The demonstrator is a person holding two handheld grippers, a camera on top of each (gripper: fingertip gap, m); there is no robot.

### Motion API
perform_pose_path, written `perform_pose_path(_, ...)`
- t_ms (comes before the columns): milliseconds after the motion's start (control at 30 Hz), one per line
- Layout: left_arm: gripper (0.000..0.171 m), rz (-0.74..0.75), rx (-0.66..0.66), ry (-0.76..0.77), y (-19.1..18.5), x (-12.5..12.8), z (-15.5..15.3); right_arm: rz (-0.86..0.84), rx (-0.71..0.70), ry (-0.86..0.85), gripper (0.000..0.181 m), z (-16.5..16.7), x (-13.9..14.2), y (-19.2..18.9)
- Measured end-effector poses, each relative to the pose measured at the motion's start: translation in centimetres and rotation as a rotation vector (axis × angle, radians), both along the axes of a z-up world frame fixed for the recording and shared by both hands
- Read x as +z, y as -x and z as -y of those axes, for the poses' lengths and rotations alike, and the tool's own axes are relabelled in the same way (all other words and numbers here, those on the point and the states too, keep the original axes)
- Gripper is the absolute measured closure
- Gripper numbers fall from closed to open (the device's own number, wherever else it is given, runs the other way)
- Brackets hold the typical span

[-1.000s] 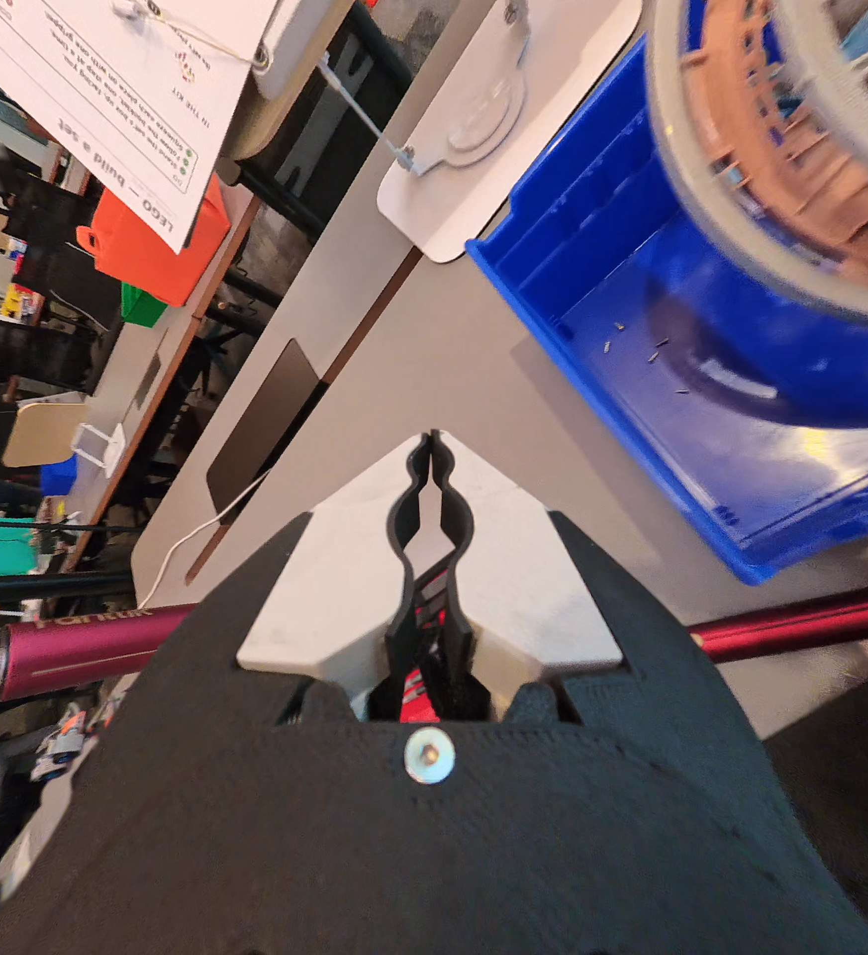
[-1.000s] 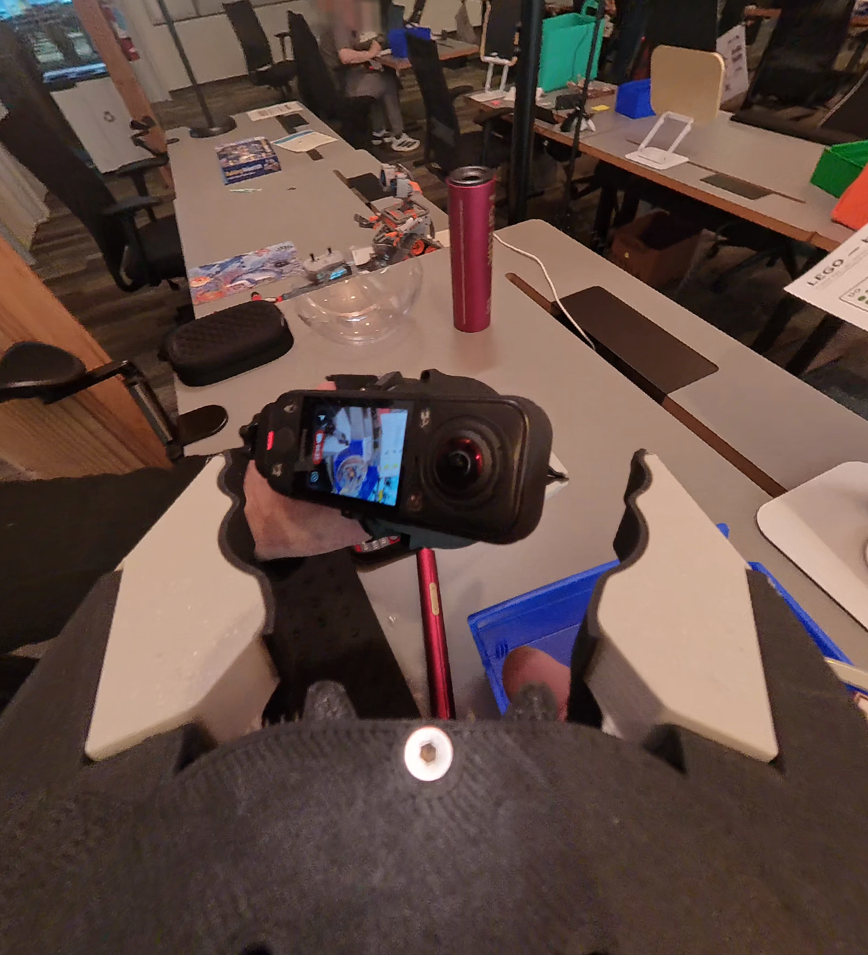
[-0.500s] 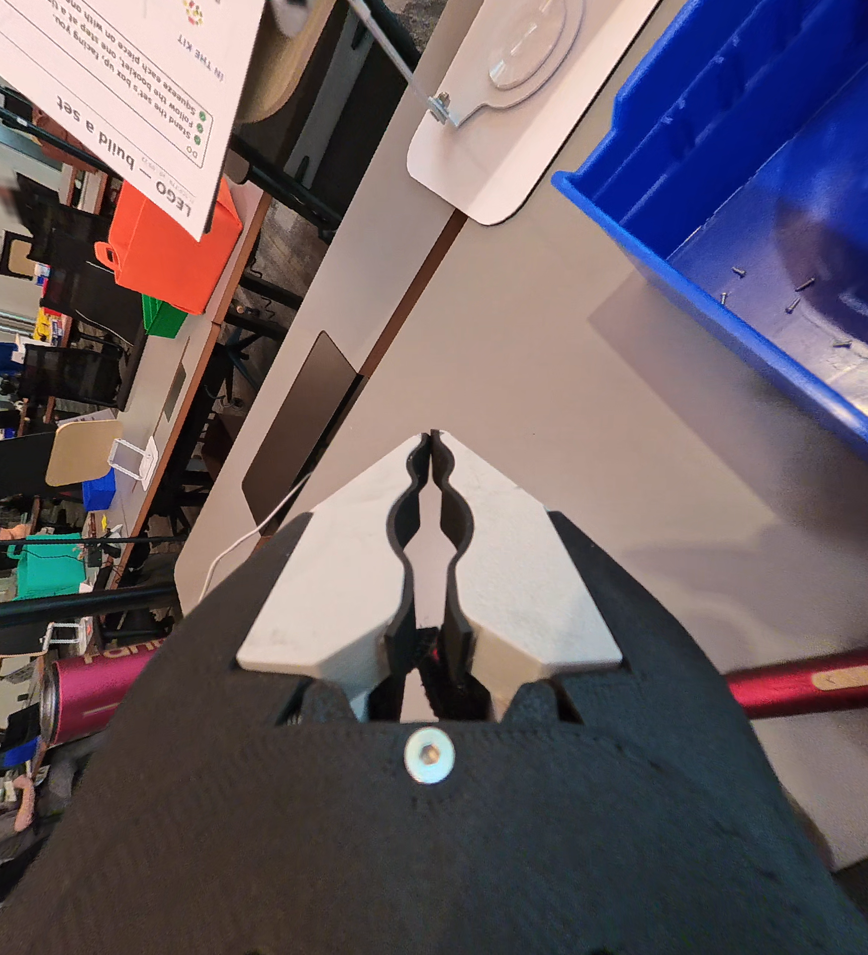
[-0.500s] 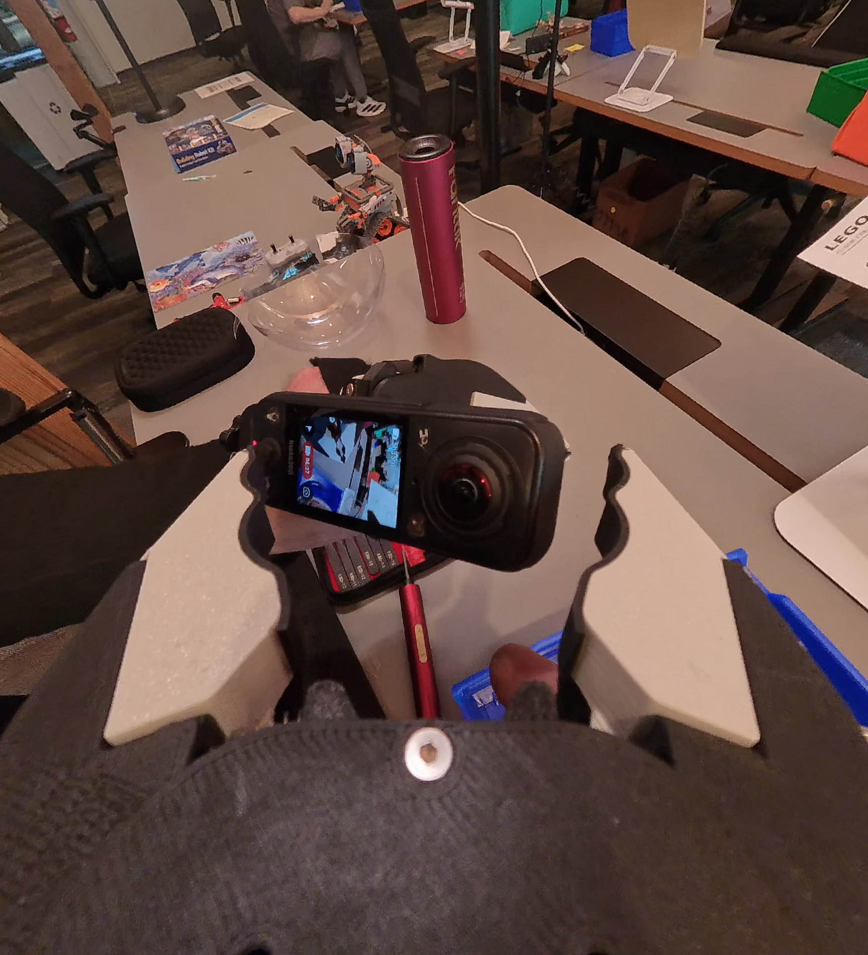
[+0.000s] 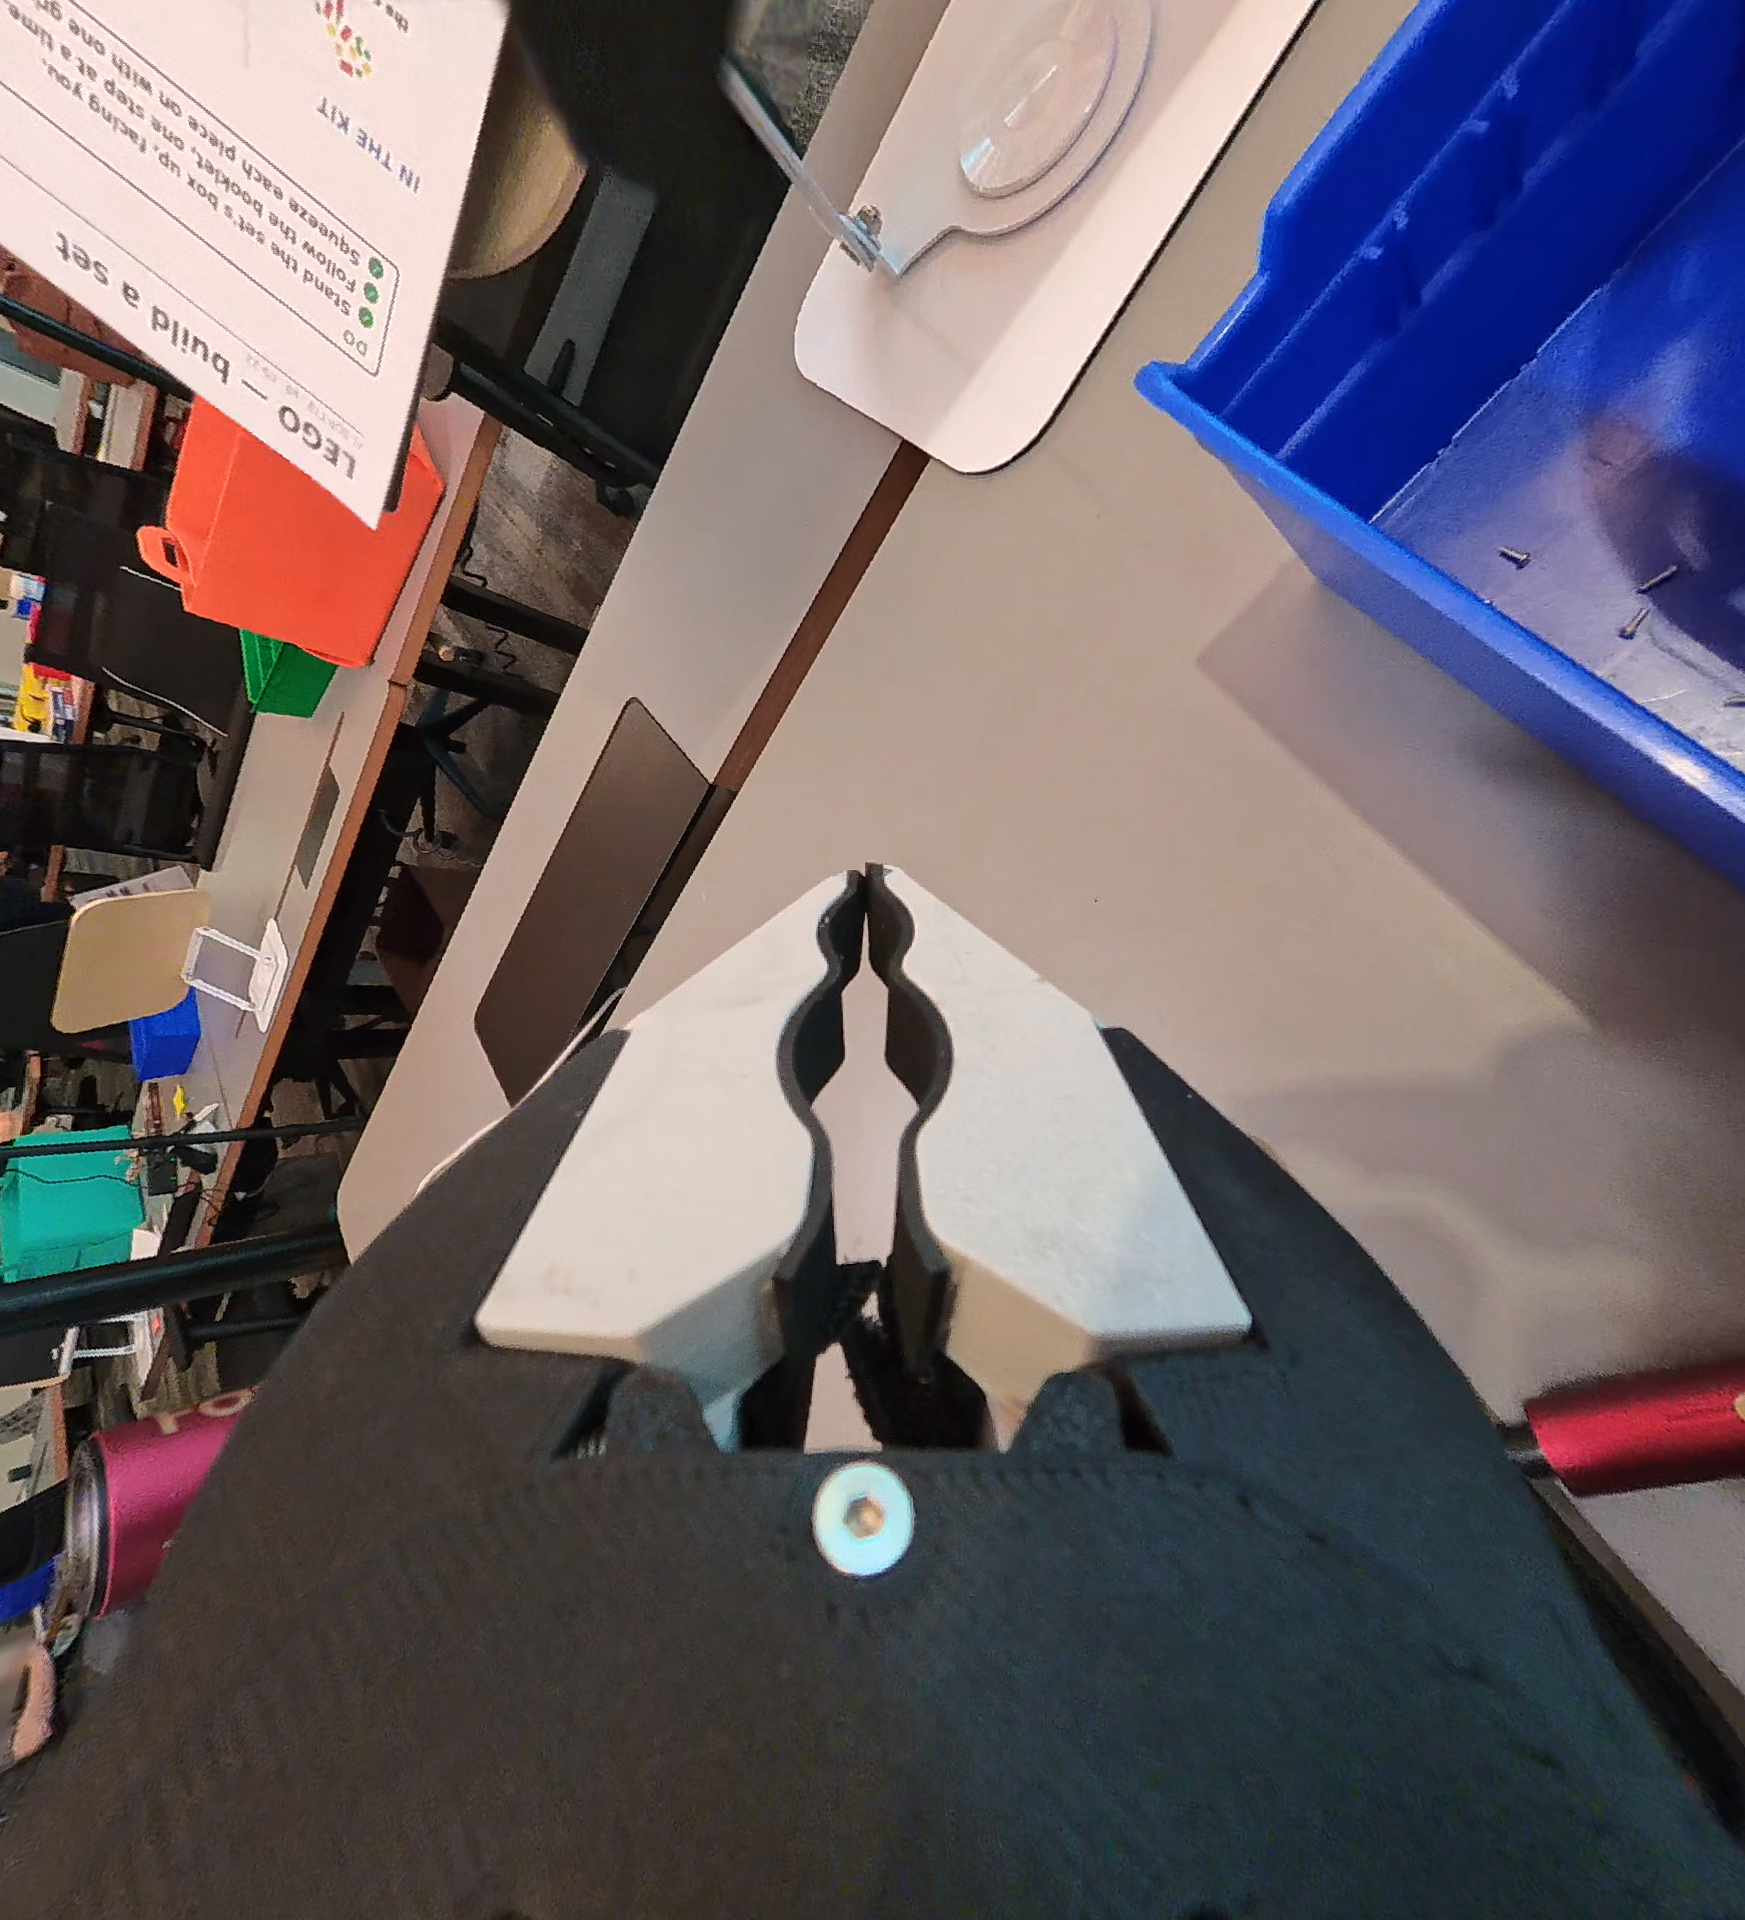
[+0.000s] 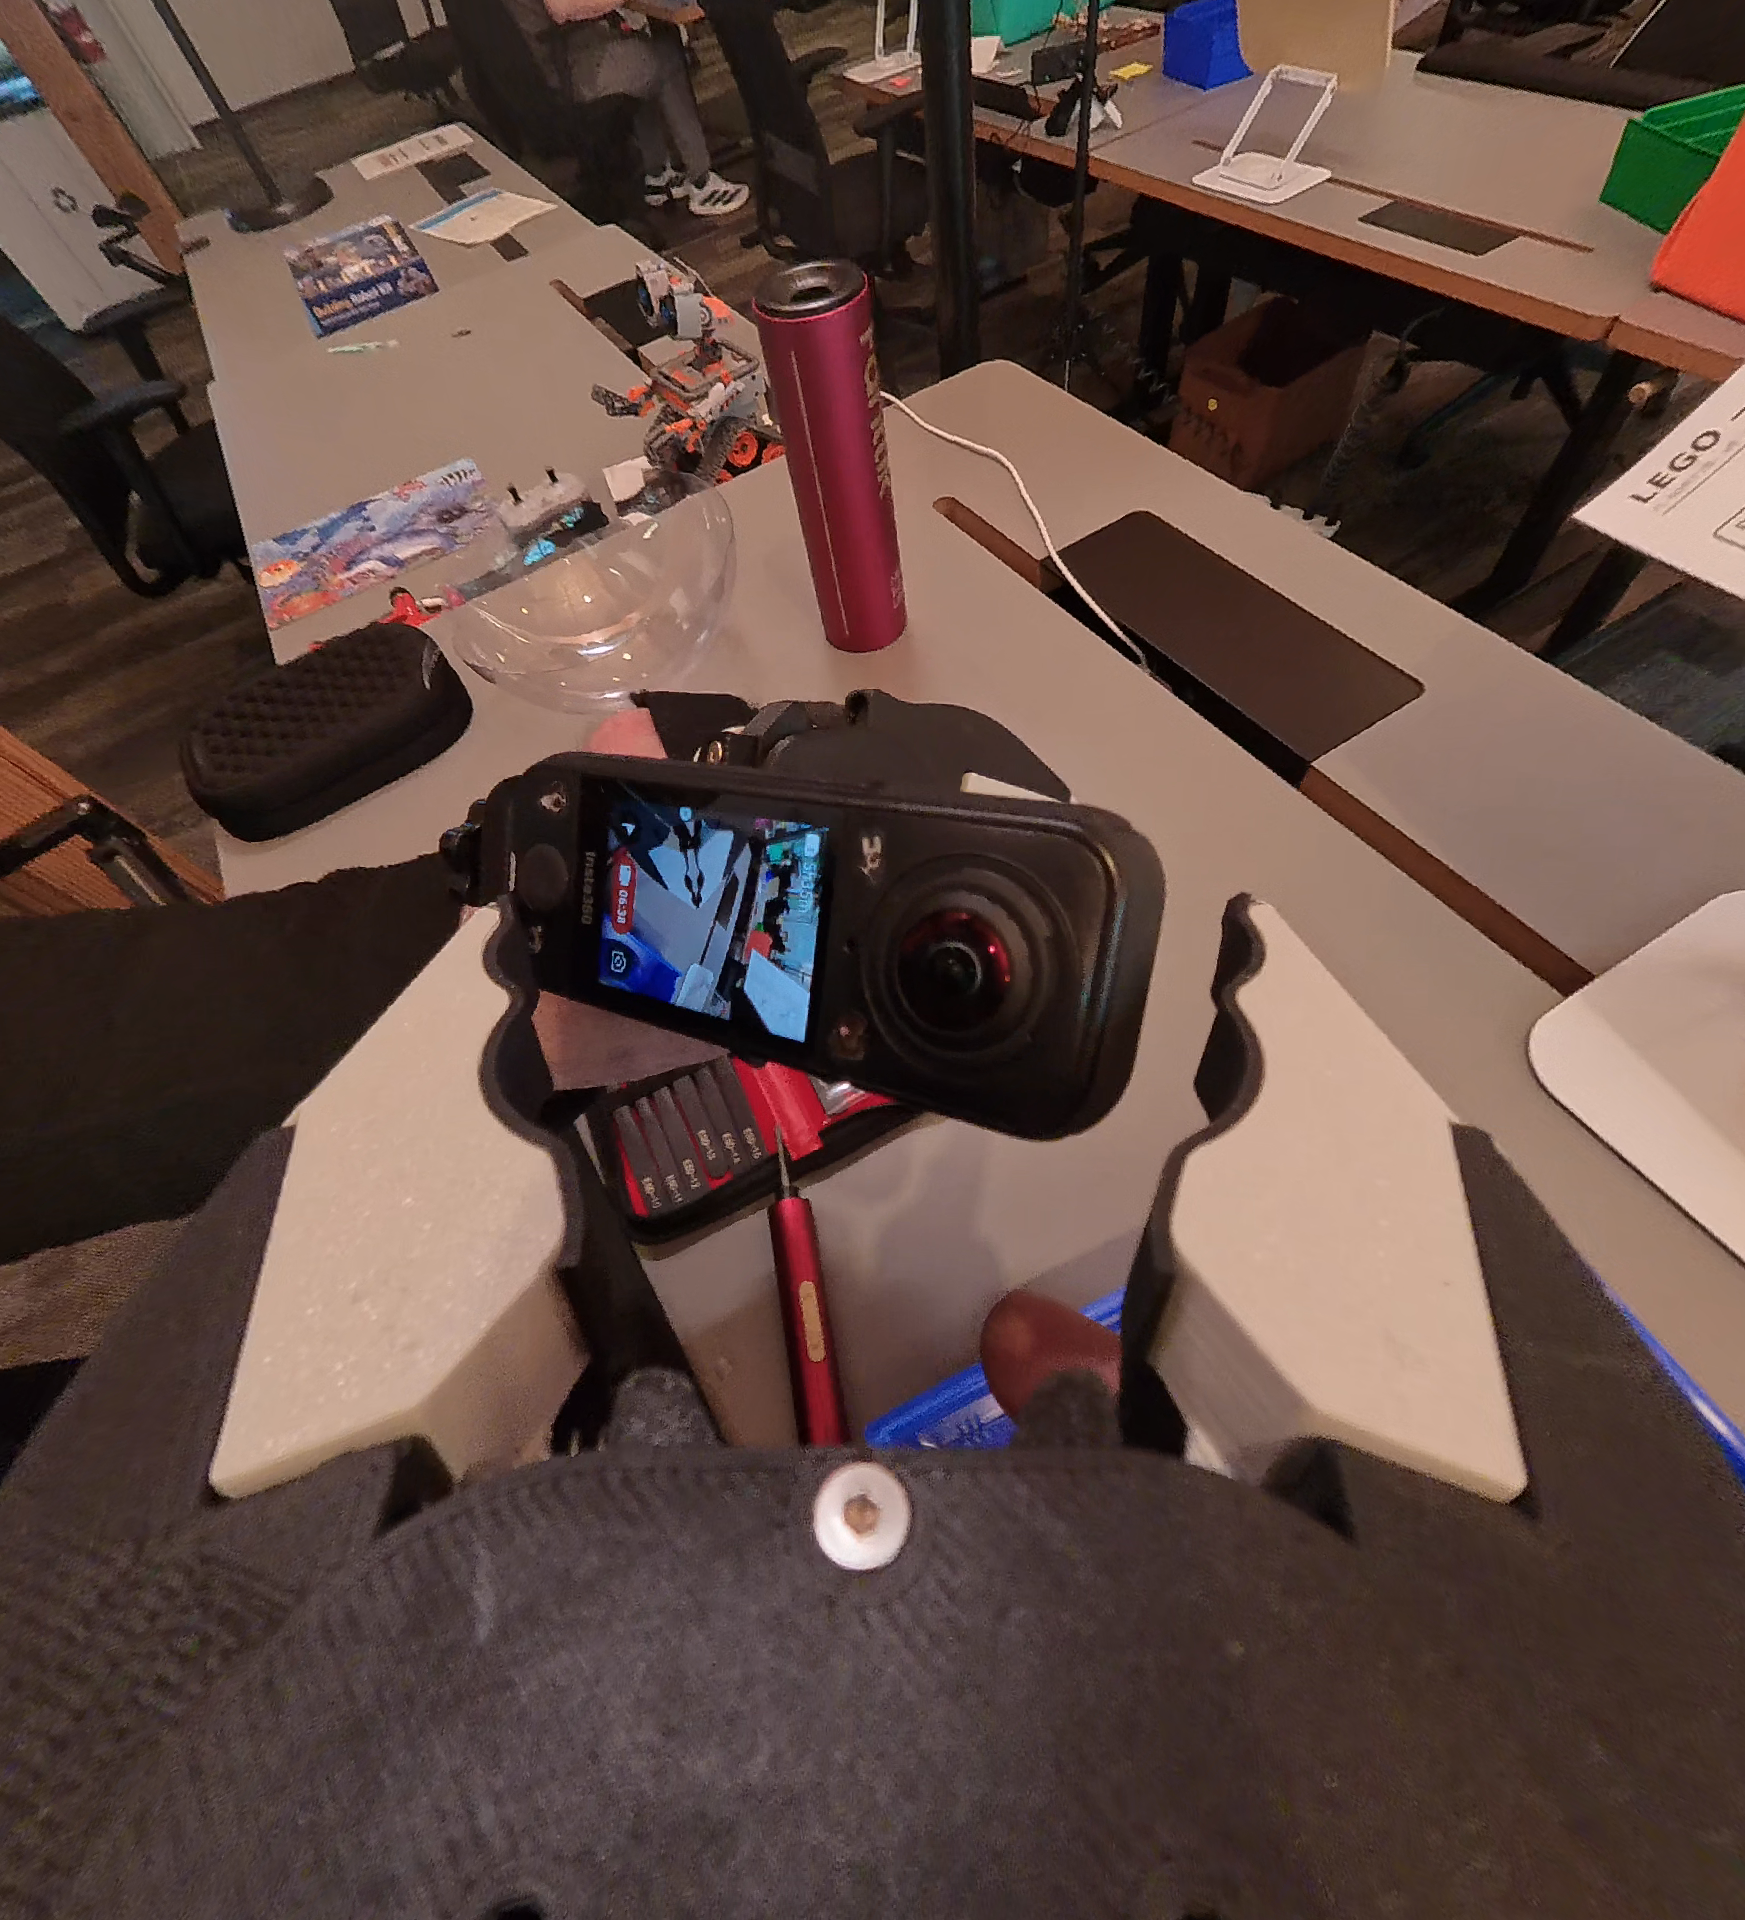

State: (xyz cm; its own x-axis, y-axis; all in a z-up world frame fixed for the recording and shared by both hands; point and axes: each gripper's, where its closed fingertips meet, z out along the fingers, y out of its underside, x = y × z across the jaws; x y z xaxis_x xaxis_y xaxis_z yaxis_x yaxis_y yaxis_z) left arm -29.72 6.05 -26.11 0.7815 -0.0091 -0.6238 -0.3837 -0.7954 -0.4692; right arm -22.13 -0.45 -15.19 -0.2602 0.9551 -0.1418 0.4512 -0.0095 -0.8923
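My left gripper is shut with nothing between its tips, held over the grey table beside a blue bin. A red screwdriver lies behind it on the right. My right gripper is open and empty. Right in front of it is the left gripper's black camera, held by a hand in a black sleeve. Below the camera lie the red screwdriver and an open bit case. The blue bin's corner shows at the gripper's base.
A magenta cylinder stands upright beyond a clear bowl and a black zip case. A white stand base holds a printed sheet. Small screws lie in the bin. A dark panel is set into the table. The red screwdriver is about 20 cm from my left fingertips. It is also in sight in the right wrist view.
The round spool over the blue bin has left the left view, which shifted along the table. In the right view the camera tilted and the screwdriver and bit case came into clearer sight.
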Motion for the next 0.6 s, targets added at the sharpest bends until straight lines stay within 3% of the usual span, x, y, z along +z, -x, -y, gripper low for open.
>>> perform_pose_path(233,0.171,0.022,-0.011,0.003,0.3,-0.4,-0.6,-0.04,0.002,-0.028,0.055,-0.9,0.9,0.1)
perform_pose_path(333,0.171,0.025,-0.022,0.087,0.5,-1.3,-0.3,-0.179,0.09,-0.25,0.043,-0.8,3.1,-0.2)
perform_pose_path(400,0.171,-0.043,-0.056,0.094,0.7,-0.6,-0.6,-0.16,0.136,-0.467,0.038,-1.4,2.7,-0.3)
perform_pose_path(567,0.171,-0.188,-0.161,0.127,-0.2,1.3,-2.2,-0.15,0.24,-0.507,0.032,-0.3,2.1,0.4)
perform_pose_path(600,0.171,-0.221,-0.188,0.133,-0.6,1.7,-2.6,-0.14,0.255,-0.547,0.039,-0.3,1.6,0.6)
